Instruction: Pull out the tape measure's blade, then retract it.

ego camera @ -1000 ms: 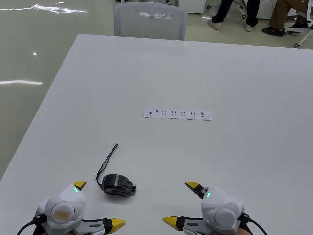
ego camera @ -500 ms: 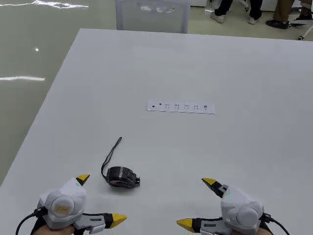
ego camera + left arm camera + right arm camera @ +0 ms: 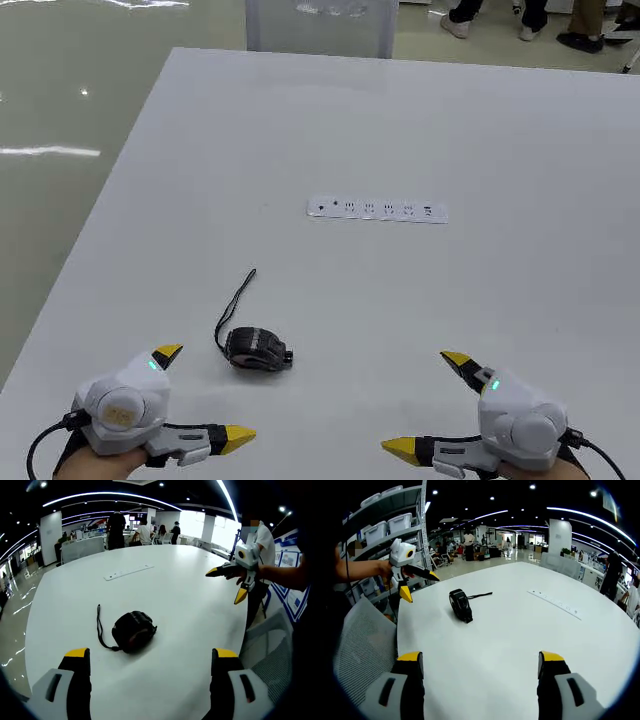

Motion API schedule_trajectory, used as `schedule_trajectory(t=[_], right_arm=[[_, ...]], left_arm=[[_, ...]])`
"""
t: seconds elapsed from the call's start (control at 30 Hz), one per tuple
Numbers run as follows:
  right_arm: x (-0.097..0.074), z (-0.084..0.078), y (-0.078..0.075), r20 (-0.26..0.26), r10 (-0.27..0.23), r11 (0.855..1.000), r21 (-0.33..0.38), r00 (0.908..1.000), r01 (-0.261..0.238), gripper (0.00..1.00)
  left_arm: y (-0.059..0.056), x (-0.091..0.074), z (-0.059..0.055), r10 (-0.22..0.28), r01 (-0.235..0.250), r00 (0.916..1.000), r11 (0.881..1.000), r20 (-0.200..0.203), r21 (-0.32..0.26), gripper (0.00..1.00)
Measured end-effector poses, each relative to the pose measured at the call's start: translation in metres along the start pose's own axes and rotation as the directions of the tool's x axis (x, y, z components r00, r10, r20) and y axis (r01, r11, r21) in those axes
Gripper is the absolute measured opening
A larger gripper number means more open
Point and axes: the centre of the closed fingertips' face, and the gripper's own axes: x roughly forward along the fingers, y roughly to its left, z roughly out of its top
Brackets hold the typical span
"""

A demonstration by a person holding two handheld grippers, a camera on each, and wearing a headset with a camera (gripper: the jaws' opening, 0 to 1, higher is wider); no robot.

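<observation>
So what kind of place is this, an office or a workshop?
Probably a big open-plan office or lab: a long white table with a socket strip set in it, shelves of storage bins to one side, and people standing about further back.

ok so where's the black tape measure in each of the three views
Head view: the black tape measure lies lower left of centre on the white table.
Left gripper view: the tape measure sits just left of centre, in the lower half.
Right gripper view: the tape measure sits left of centre, near mid-height.
Shared landmark: the long white power strip, lying farther along the table.
</observation>
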Motion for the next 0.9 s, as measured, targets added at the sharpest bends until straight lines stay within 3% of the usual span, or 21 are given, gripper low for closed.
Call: schedule_trajectory(t=[0.3,0.9], right_arm=[[-0.009,0.008,-0.004,0.003,-0.015,1.0,0.002,0.9999,0.015,0.98],[-0.014,0.004,-0.009,-0.004,-0.03,1.0,0.001,0.9995,0.03,0.98]], left_arm=[[0.001,-0.002,0.002,0.001,-0.001,1.0,1.0,0.005,0.007,0.99],[0.004,-0.004,0.003,0.016,-0.016,0.9999,1.0,0.002,0.007,0.99]])
